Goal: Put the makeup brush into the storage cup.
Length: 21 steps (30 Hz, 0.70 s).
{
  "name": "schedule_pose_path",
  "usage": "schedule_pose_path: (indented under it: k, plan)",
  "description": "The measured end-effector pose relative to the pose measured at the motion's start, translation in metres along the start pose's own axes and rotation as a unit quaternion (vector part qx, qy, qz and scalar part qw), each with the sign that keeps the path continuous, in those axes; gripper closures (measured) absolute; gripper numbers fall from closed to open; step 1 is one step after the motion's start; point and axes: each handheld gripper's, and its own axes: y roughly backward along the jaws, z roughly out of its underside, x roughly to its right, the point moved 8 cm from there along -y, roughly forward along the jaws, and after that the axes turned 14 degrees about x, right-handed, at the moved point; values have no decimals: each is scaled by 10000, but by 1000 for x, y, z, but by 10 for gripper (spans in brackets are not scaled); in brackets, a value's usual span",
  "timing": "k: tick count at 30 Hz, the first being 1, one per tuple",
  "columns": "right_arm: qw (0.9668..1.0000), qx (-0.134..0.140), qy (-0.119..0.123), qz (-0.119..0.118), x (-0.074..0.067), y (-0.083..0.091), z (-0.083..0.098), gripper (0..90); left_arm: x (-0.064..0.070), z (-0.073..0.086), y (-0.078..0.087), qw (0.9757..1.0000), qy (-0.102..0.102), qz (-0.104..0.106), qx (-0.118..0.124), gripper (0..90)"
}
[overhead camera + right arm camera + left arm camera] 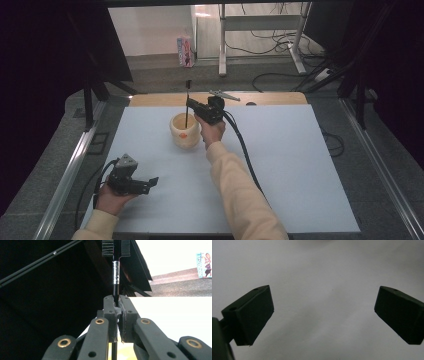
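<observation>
High view: right gripper (192, 104) clamped on brush (187, 102) — best kept upright over cream holder (185, 131); left gripper (151, 182) wide, idle.

A recording lab or test studio is suggested rather than a home. A table (280, 165) covered with a plain white sheet is set in the middle, on grey carpet (170, 75). It is flanked at 9 and 3 o'clock by metal rails (65, 185). Black curtains (45, 50) are hung at 9 to 11 o'clock and at 2 o'clock, and dark tripod legs (90, 100) are planted beside them. At 12 to 1 o'clock loose cables (270, 42) are strewn over the floor around the white metal legs of a desk (222, 45). A small printed carton (185, 51) is stood on the floor at 12 o'clock, against a pale wall (150, 30).
</observation>
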Motion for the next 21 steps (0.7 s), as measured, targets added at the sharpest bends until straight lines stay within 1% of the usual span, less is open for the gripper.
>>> schedule_pose_path:
  k: [9, 10, 12, 13, 15, 16, 17, 18, 21]
  plan:
    - [10000, -53, 23, -46, -1, 2, 5, 838, 0, 0, 0, 10000, -8, 9, -13, 31]
    - [10000, -42, 7, -75, -1, 2, 5, 807, 0, 0, 0, 10000, -6, 9, -16, 31]
    - [9998, -69, -65, -145, -3, 2, 6, 491, 0, 0, 0, 10000, -6, 11, -20, 31]
    - [9999, -68, -44, -120, -3, 2, 6, 411, 0, 0, 0, 10000, -4, 14, -19, 31]
    - [9999, -91, 60, -125, -6, 3, 4, 337, 0, 0, 0, 10000, -13, 13, -29, 31]
    - [9999, -37, 4, -166, -8, 5, 1, 304, 0, 0, -1, 10000, 0, 17, -28, 31]
    - [9999, -37, 4, -166, -8, 5, 1, 304, 0, 0, -1, 10000, -5, 16, -30, 31]
    - [9998, 26, -43, -200, -9, 6, -2, 294, 1, 0, -1, 10000, -17, 13, -31, 31]
    - [9995, 59, 31, -294, -13, 8, -8, 278, 1, 0, -1, 10000, -15, 21, -36, 31]
